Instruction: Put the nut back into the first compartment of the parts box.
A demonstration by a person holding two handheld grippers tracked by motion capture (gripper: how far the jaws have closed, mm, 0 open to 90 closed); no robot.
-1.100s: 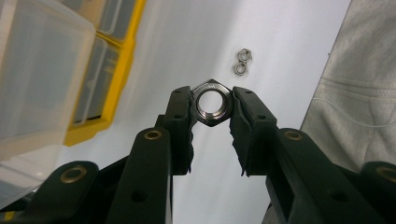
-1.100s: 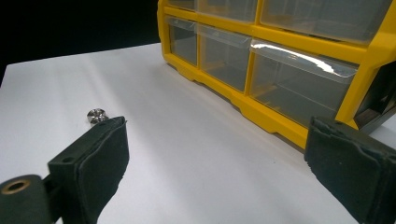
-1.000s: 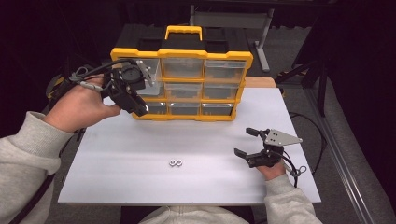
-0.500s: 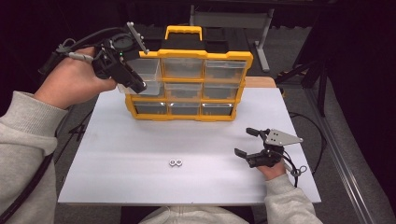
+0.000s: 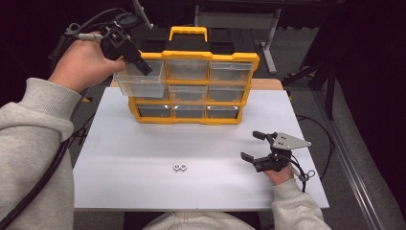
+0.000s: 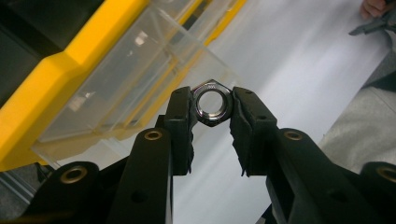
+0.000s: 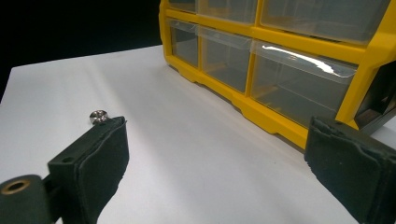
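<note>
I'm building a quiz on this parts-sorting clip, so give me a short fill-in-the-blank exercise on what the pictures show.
1. The left gripper is shut on a metal ____.
2. It holds this above a clear drawer pulled out of the ____ organizer.
3. On the white table lie ____ more nuts.
4. The right gripper rests on the table with its jaws ____.

Missing words: nut; yellow; two; open

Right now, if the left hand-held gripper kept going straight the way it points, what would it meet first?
Most likely the clear drawer pulled out of the yellow organizer. The left hand-held gripper, shut on a nut, points at the drawer's open top, though depth is hard to judge.
</note>
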